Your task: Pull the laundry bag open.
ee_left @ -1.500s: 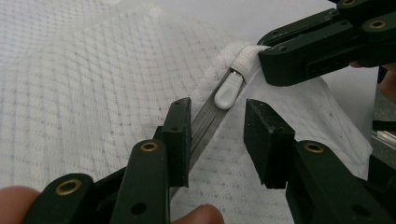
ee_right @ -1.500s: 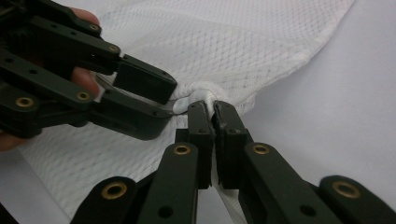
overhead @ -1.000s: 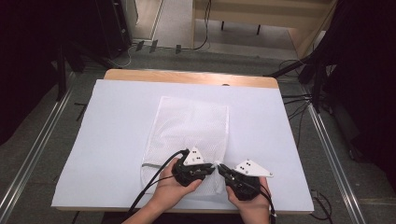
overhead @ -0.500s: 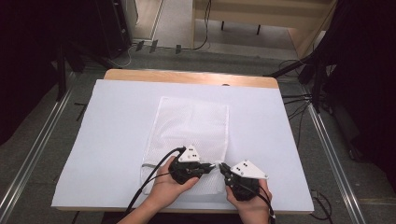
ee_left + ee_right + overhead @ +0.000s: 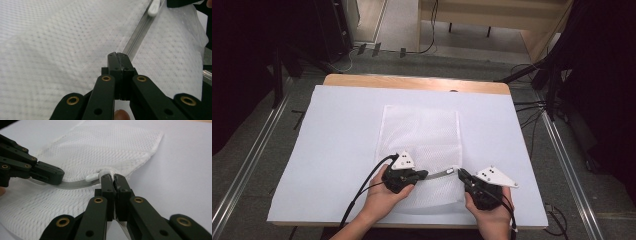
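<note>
A white mesh bag (image 5: 419,127) lies flat in the middle of the table, with its near end lifted. Along that end runs a grey zipper (image 5: 444,173), which stretches between my two grippers. My left gripper (image 5: 425,174) is shut on the zipper (image 5: 136,40) at its left part; the jaws meet on the strip (image 5: 117,55). My right gripper (image 5: 460,173) is shut on bunched mesh at the bag's corner (image 5: 113,176), right beside the white zipper pull (image 5: 92,177). The left gripper (image 5: 58,175) also appears at the left of the right gripper view.
A white sheet (image 5: 337,130) covers the wooden table (image 5: 412,81). Its near edge (image 5: 412,220) runs just below my hands. Metal rails (image 5: 247,165) flank the table, and cables (image 5: 532,112) lie on the floor at the right.
My left gripper has slid left, away from the right one. A stretch of zipper now shows between the two grippers. The right gripper has hardly moved.
</note>
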A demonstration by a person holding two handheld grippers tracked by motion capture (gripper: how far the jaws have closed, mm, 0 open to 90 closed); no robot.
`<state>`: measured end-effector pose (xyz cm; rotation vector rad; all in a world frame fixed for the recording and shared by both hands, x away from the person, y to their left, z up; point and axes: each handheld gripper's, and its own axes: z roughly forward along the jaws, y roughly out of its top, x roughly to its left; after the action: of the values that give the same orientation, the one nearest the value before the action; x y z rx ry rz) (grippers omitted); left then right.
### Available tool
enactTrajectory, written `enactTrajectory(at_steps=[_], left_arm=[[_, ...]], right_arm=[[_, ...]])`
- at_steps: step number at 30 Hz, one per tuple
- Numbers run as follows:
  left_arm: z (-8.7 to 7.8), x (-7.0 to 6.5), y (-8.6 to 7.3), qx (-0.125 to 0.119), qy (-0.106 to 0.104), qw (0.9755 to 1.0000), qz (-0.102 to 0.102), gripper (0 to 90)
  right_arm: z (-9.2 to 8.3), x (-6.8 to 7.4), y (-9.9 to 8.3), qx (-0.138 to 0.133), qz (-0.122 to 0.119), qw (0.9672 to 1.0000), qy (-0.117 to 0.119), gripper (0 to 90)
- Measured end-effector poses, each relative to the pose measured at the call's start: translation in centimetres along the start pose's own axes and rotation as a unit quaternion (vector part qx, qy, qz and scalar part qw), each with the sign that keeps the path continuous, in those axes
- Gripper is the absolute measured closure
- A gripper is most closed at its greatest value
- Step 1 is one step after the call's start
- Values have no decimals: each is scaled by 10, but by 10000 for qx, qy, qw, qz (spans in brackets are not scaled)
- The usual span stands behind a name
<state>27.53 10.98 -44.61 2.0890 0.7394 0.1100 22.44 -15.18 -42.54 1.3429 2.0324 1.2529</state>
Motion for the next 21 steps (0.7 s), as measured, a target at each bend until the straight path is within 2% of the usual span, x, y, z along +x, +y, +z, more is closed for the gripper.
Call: enactTrajectory(at_steps=[2, 3, 5, 7, 10, 11, 12, 14, 16, 17, 21], left_arm=[[0, -6, 3, -156, -123, 9998, 25, 876], [1, -8, 4, -166, -115, 9998, 69, 817], [7, -15, 7, -216, -151, 9996, 138, 774], [11, -20, 9, -221, -101, 9994, 231, 715], [12, -25, 10, -355, -214, 9987, 313, 645], [11, -27, 11, -368, -163, 9984, 405, 632], [11, -28, 11, -354, -96, 9983, 450, 633], [10, -27, 13, -308, -124, 9984, 448, 678], [10, -26, 14, -227, -227, 9982, 508, 782], [10, -27, 15, -216, -211, 9978, 582, 818], [9, -26, 15, -252, -267, 9976, 589, 828]], right_arm=[[1, 2, 0, 14, -47, 10000, 81, 887], [2, 6, 0, 25, -96, 9998, 166, 887], [4, 13, 0, 25, -220, 9995, 224, 886], [3, 20, 0, -12, -324, 9990, 321, 886], [2, 24, -1, 6, -362, 9987, 363, 885], [3, 24, -1, 28, -374, 9985, 390, 885], [3, 24, -1, 37, -374, 9984, 421, 885], [4, 24, -2, 46, -385, 9979, 525, 885], [4, 26, -2, 36, -409, 9978, 523, 885], [4, 27, -2, 39, -429, 9978, 500, 884], [4, 25, -2, 26, -389, 9980, 497, 880]])
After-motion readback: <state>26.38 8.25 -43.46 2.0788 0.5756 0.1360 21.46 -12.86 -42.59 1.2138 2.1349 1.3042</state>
